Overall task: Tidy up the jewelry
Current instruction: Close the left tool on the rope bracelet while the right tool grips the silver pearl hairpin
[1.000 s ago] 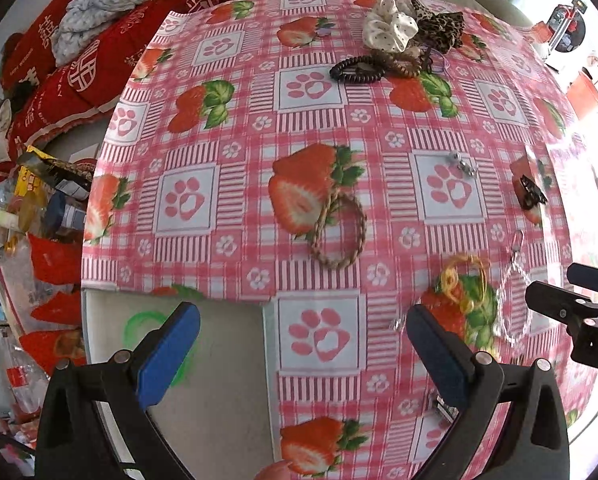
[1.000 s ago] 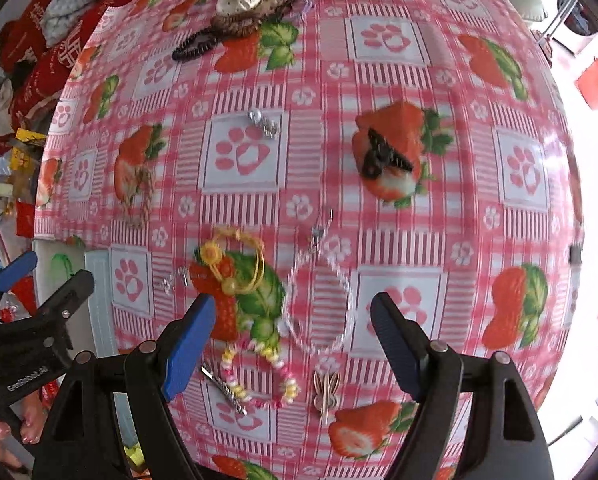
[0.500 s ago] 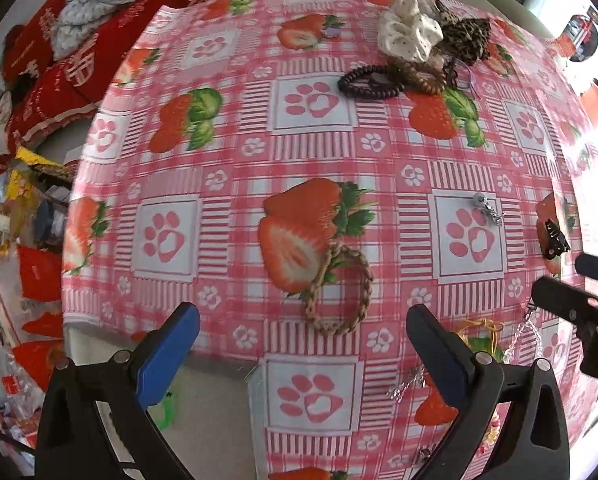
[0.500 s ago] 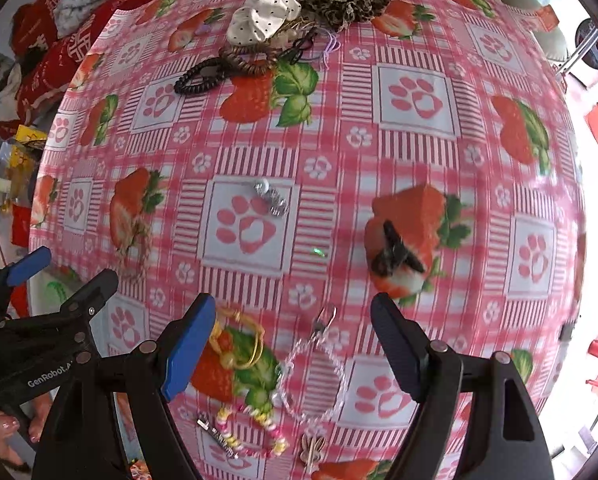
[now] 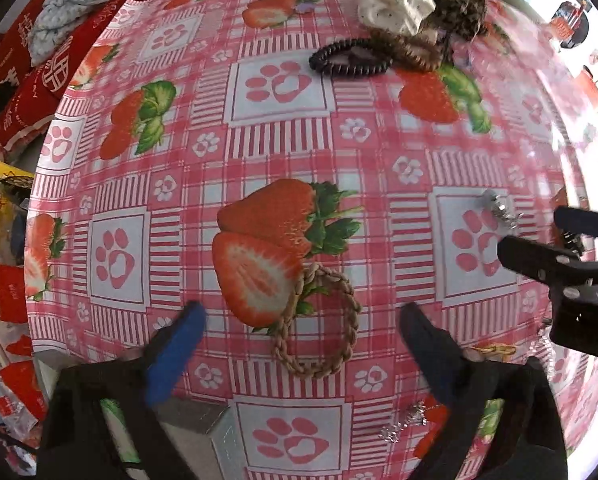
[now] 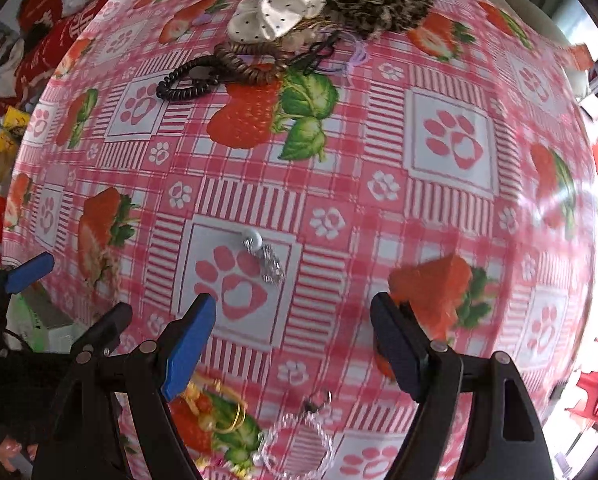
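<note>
Left tongs closing, straddling braided bracelet for pickup, pads clear; right tongs released above silver earring.

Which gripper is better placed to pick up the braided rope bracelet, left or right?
Left. The braided rope bracelet lies between the left gripper fingers, whose jaws are closing. The right gripper hangs over the silver earring.

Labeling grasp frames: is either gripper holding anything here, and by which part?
Nothing held. The left gripper straddles the braided bracelet, jaws closing, pads not on it. The right gripper is open over bare tablecloth.
</note>
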Motion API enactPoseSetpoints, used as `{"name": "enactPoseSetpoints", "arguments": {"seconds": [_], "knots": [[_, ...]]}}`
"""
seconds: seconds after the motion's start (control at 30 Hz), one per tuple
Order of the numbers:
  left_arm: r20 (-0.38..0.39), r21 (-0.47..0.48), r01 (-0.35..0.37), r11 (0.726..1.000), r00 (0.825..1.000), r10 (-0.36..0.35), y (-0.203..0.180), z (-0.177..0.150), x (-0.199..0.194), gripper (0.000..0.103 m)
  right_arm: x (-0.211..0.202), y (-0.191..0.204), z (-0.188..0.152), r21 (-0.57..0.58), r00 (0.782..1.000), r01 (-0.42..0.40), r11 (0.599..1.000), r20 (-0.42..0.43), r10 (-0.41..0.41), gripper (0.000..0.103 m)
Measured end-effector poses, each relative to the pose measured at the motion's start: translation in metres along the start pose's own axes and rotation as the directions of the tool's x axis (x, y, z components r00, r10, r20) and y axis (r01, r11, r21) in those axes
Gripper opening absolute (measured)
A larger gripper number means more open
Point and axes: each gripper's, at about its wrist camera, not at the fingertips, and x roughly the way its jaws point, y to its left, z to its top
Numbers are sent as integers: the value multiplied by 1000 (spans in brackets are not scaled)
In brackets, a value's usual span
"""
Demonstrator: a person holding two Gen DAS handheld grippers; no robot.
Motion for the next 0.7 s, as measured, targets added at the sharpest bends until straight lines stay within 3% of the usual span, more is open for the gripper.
{"name": "enactPoseSetpoints", "arguments": {"seconds": [0.13, 0.27, 0.43, 0.53, 0.7], "knots": [[-14, -14, 19, 1000, 1000, -19, 1, 4, 9, 96, 13, 13, 10, -49, 1000, 24, 999, -5, -24, 74], [-16, -17, 36, 999, 999, -36, 1, 7, 12, 96, 18, 24, 15, -92, 998, 70, 993, 14, -69, 74], [-16, -26, 72, 997, 997, -73, -1, 7, 11, 86, 20, 35, 17, -111, 996, 93, 990, 28, -90, 67], [-19, -23, 77, 997, 997, -78, -7, 5, 10, 81, 19, 42, 19, -127, 996, 84, 988, 36, -80, 52], [-20, -10, 81, 997, 996, -81, -17, -1, 4, 70, 19, 48, 17, -120, 996, 83, 989, 36, -79, 48]]}}
